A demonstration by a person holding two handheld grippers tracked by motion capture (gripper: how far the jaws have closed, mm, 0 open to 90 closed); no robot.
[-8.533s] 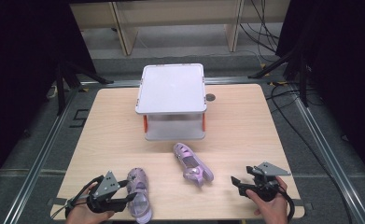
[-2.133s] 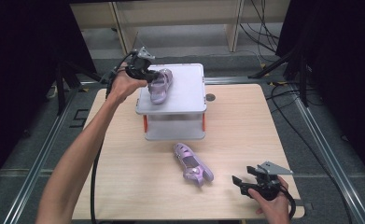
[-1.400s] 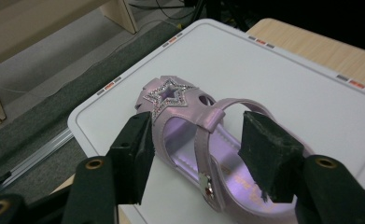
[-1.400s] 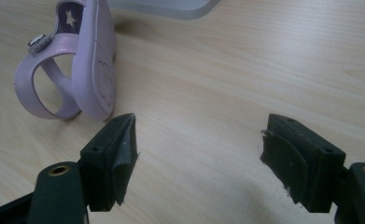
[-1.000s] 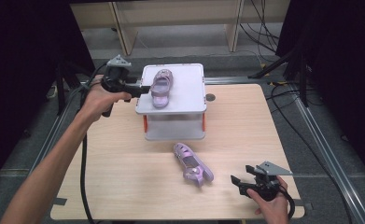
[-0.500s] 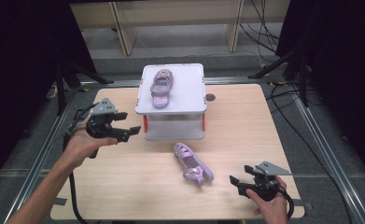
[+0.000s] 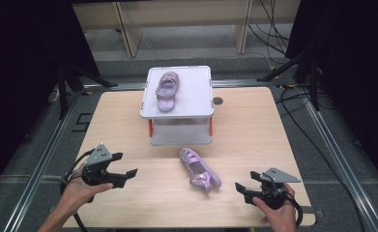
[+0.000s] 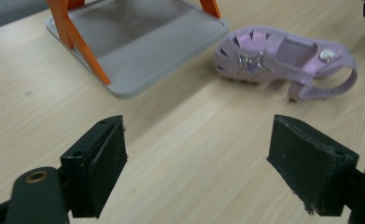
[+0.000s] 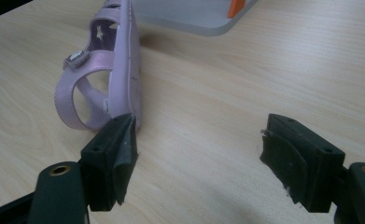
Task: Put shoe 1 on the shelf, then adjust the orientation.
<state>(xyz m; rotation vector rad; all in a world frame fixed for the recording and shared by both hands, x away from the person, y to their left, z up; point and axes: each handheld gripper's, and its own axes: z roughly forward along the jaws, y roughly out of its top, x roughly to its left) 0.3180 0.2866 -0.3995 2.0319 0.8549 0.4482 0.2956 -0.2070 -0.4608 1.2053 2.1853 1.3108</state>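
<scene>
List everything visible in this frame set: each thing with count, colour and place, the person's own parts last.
Sandal on stand: 1, lilac, lying on the stand's top shelf.
Sandal on table: 1, lilac, tipped on its side on the table in front of the stand.
Stand: 1, grey shelves with orange posts, at the far middle of the table.
Table: 1, light wood.
Left claw: 1, black, near left, open, nothing between its jaws.
Right claw: 1, black, near right, open, empty.
</scene>
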